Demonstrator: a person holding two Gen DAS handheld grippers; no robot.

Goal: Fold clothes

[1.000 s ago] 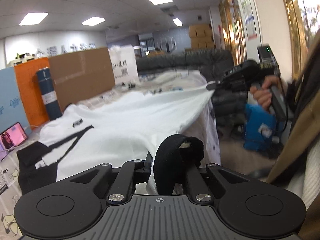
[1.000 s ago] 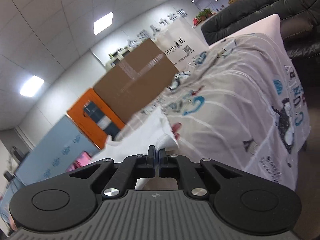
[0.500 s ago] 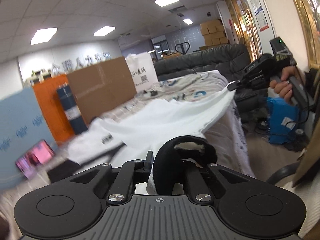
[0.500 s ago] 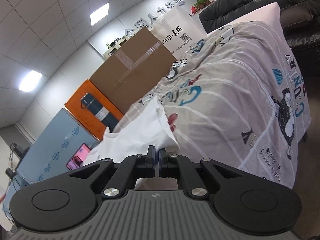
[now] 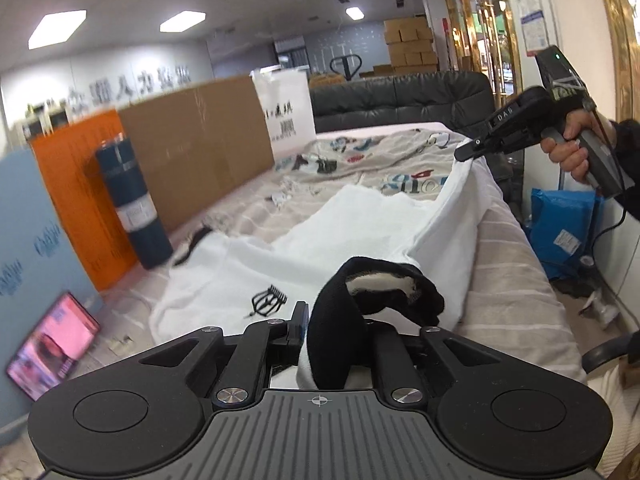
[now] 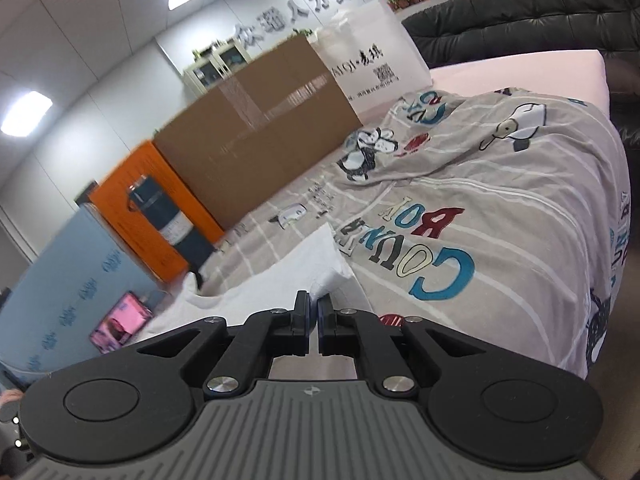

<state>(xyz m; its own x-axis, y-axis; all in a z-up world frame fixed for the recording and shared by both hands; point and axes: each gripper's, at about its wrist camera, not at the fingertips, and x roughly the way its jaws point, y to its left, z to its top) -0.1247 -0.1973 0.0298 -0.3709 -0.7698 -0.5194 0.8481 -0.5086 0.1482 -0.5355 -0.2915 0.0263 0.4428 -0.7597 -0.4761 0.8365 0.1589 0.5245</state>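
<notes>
Left gripper (image 5: pixel 340 328): jaws were opening, the white shirt's (image 5: pixel 320 240) black collar (image 5: pixel 360 312) bunched between them.
Right gripper (image 6: pixel 313 312): fingers pressed nearly together, pinching a corner of the shirt.
White shirt: stretched between both grippers, lying ahead of them over the printed bedsheet (image 6: pixel 500 200).
Cardboard box (image 5: pixel 200 144): stood beyond the shirt, far side of the bed.

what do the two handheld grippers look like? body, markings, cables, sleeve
Left gripper: black linkage fingers, silver pivot screws, ribbed grey body with a crosshair mark. Right gripper: the same black build, grey pistol handle, white "DA6" lettering, green light on top, black cable trailing from the handle. Hand emerges from a dark sleeve.
</notes>
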